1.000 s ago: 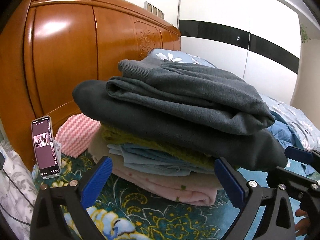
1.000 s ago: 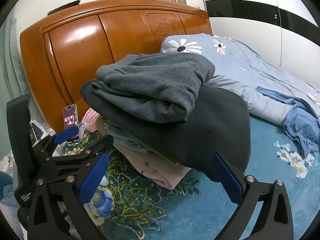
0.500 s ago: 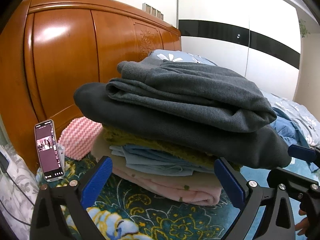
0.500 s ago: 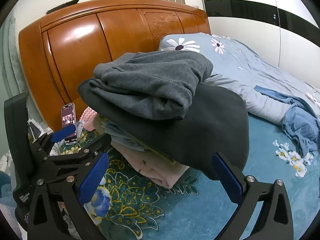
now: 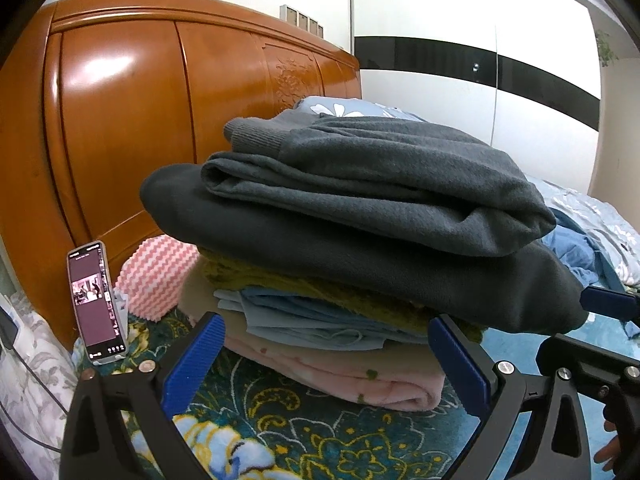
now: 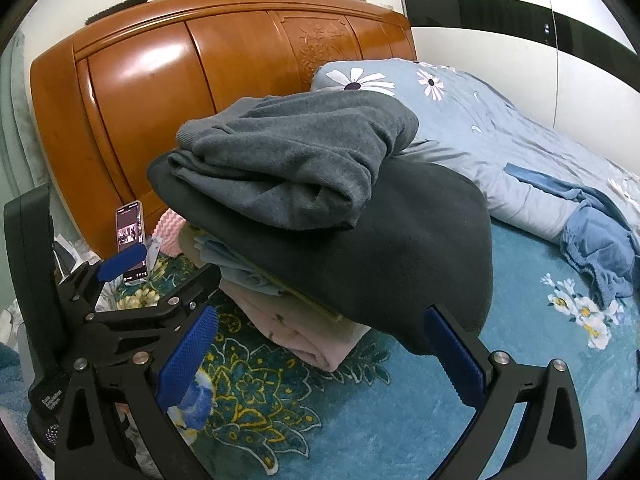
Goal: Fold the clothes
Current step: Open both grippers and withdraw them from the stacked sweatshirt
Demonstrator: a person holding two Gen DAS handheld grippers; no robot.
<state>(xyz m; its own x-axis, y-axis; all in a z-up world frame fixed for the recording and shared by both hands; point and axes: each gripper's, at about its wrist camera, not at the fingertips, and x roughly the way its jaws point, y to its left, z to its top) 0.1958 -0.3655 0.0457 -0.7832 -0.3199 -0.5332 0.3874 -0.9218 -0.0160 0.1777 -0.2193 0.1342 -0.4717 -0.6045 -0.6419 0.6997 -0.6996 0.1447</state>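
Observation:
A stack of folded clothes (image 5: 360, 264) sits on the teal floral bedspread (image 5: 280, 432). A grey sweatshirt (image 5: 384, 176) lies on top, then a dark grey garment (image 5: 360, 256), an olive layer, light blue pieces and a pink one (image 5: 344, 372) at the bottom. The right wrist view shows the same stack (image 6: 320, 216). My left gripper (image 5: 326, 364) stands open just in front of the stack's base, holding nothing. My right gripper (image 6: 320, 356) is open too, near the stack's front right corner. An unfolded blue garment (image 6: 600, 240) lies crumpled to the right.
An orange wooden headboard (image 5: 140, 128) stands behind the stack. A phone (image 5: 96, 300) leans upright at the left beside a pink zigzag cloth (image 5: 156, 276). A pale blue daisy-print duvet (image 6: 460, 112) lies behind. White wardrobe doors with a black band (image 5: 480, 80) stand at the back.
Both grippers have drawn back slightly from the stack and stayed open. The stack has not moved.

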